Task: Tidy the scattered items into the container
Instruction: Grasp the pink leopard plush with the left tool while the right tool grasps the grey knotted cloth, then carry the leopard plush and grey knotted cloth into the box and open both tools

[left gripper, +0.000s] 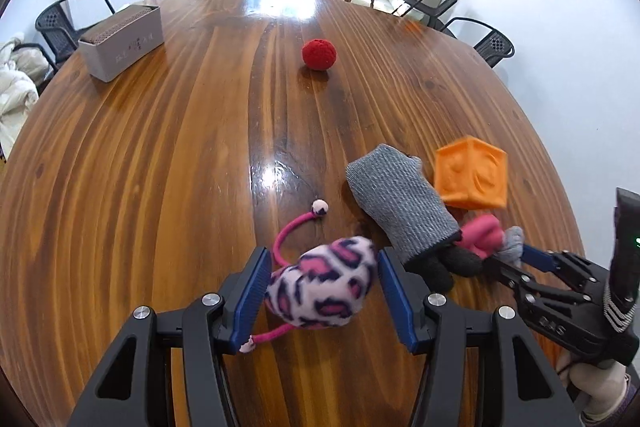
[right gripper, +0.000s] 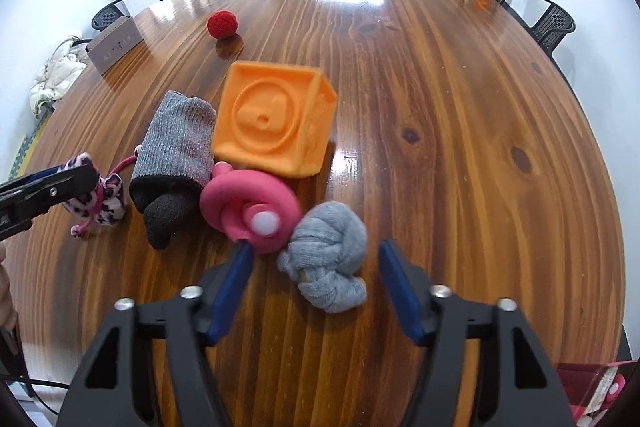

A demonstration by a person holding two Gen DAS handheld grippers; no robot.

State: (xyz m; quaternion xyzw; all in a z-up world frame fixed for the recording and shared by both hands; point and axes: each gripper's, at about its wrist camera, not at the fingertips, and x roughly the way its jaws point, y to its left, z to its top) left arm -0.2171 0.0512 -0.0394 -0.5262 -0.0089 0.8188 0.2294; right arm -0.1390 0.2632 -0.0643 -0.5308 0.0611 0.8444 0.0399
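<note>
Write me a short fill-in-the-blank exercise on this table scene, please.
The ball far out on the table is ___.
The embossed cube is ___.
The gripper clamping the leopard-print plush toy is the ___ one.
Missing: red; orange; left.

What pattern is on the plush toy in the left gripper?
The plush toy has a pink and navy leopard print on pale pink fleece, clearest in the left wrist view.

Both wrist fisheyes look steeply down along their fingers, close over the wooden table (left gripper: pixel 160 147). Left view sits left of the pile, right view just beside it; both share the orange cube (left gripper: pixel 472 175), grey sock (right gripper: pixel 176 143), red ball (right gripper: pixel 222 24), far room
</note>
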